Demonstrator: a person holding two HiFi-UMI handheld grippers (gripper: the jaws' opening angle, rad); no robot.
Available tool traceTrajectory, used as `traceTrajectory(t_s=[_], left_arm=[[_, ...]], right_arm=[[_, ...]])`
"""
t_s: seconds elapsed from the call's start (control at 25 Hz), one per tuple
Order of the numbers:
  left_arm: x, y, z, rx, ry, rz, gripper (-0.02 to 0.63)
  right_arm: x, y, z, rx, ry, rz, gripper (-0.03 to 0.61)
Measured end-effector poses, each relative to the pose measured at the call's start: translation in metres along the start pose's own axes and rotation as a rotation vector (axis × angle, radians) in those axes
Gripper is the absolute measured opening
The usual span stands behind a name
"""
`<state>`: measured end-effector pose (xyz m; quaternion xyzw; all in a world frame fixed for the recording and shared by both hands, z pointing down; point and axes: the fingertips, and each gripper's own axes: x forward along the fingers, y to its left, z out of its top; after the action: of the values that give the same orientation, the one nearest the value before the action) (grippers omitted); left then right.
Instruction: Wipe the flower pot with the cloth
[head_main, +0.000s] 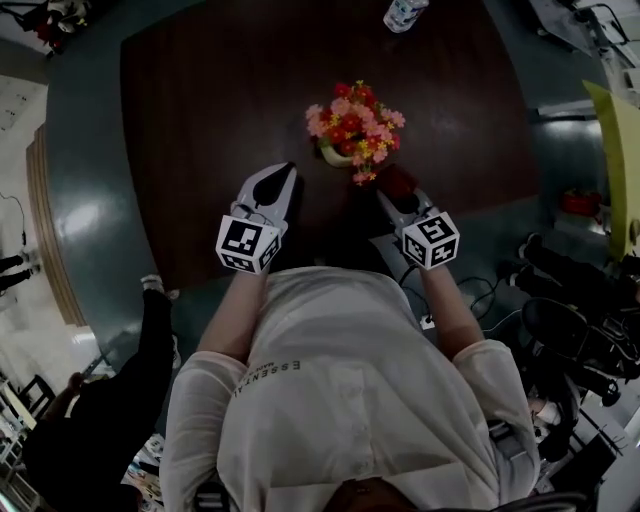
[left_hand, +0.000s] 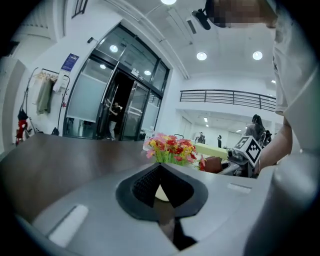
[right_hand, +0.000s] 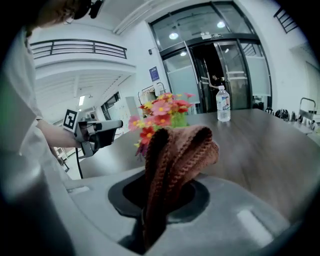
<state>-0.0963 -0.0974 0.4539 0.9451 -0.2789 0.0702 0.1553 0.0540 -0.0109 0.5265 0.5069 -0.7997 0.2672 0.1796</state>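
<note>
A cream flower pot filled with red, pink and yellow flowers stands on the dark wooden table. My left gripper hovers just left of the pot, shut with nothing in it. In the left gripper view the flowers rise right above the closed left gripper. My right gripper sits just right of the pot, shut on a folded brown-red knitted cloth. In the right gripper view the cloth sticks up from the right gripper in front of the flowers.
A water bottle stands at the table's far edge; in the right gripper view the bottle is beyond the flowers. A person in dark clothes is at lower left. Cables and dark equipment lie to the right of the table.
</note>
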Motion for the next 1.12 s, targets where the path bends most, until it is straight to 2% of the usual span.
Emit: traceTrajectory(t_s=[0.2,0.36,0.48,0.56,0.64,0.8,0.96,1.12], left_arm=[[-0.025,0.011,-0.010,0.006,0.019,-0.068,0.015],[-0.037,0.022,-0.015,-0.001,0.020,-0.095,0.015],[-0.043,0.030,-0.016,-0.012,0.008,-0.100,0.015],[-0.045,0.036,-0.015,-0.010,0.002,-0.102,0.015],[-0.045,0.039,-0.015,0.006,0.003,-0.116,0.015],[-0.043,0.039,-0.015,0.049,0.018,-0.146,0.015],[-0.039,0.044,-0.021,0.045,0.033,-0.156,0.015],[-0.039,0.049,-0.028,0.026,0.046,-0.160,0.015]], right_arm=[[0.021,0.065,-0.013,0.041,-0.024,0.007,0.051],[0.055,0.112,-0.004,0.049,-0.036,0.056,0.051],[0.084,0.131,0.009,0.029,-0.031,0.076,0.051],[0.103,0.129,0.019,0.025,-0.028,0.040,0.051],[0.122,0.118,0.030,0.049,-0.022,-0.034,0.051],[0.152,0.091,0.046,0.135,-0.018,-0.162,0.051],[0.167,0.064,0.044,0.242,-0.011,-0.262,0.051],[0.166,0.060,0.036,0.301,-0.005,-0.286,0.051]])
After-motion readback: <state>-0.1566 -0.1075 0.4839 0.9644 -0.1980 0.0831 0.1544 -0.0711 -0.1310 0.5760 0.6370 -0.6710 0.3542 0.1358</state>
